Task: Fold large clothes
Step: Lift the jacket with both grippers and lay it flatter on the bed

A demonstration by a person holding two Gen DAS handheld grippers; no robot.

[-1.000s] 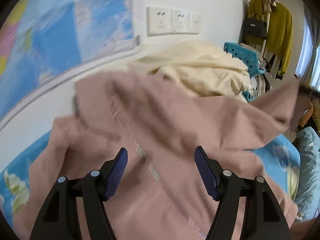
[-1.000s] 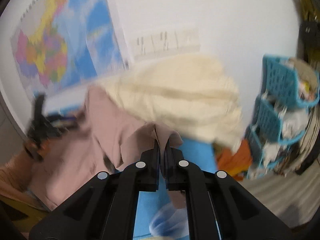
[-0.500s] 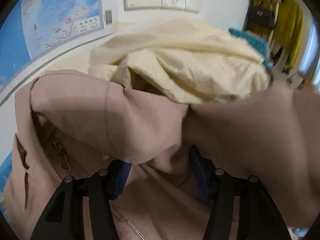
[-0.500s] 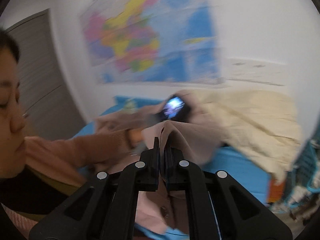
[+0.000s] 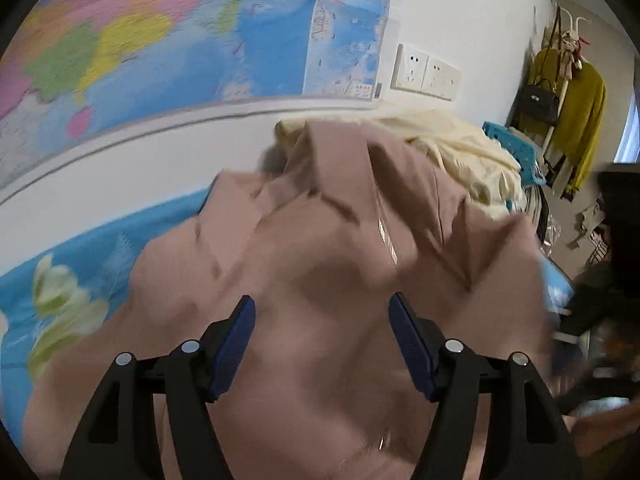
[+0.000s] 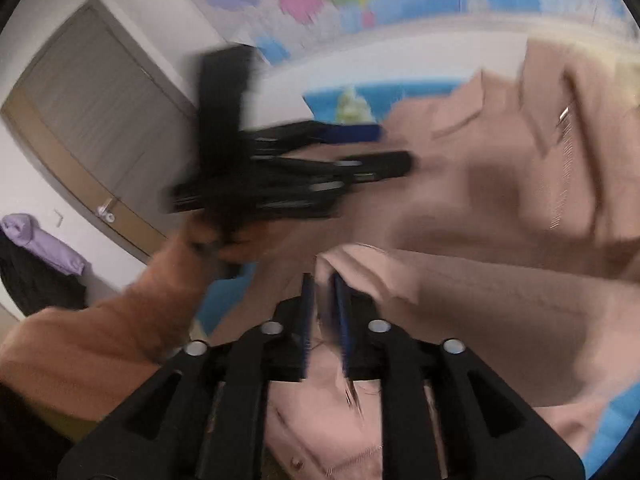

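Over the blurred pink jacket [image 5: 328,248], the left gripper [image 5: 322,340] gapes; the right gripper [image 6: 324,312] pinches a fold, its tips half hidden.

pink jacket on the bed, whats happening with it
A person is folding the pink jacket on a blue flowered bed sheet, using a handheld gripper in each hand. The right gripper is shut on a fold of the jacket. The left gripper hovers over it, jaws open. A cream garment is heaped behind.

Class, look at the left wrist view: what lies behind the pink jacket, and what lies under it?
Behind the pink jacket lies a cream garment, partly covered. Under it shows the blue floral sheet; anything else beneath is hidden.
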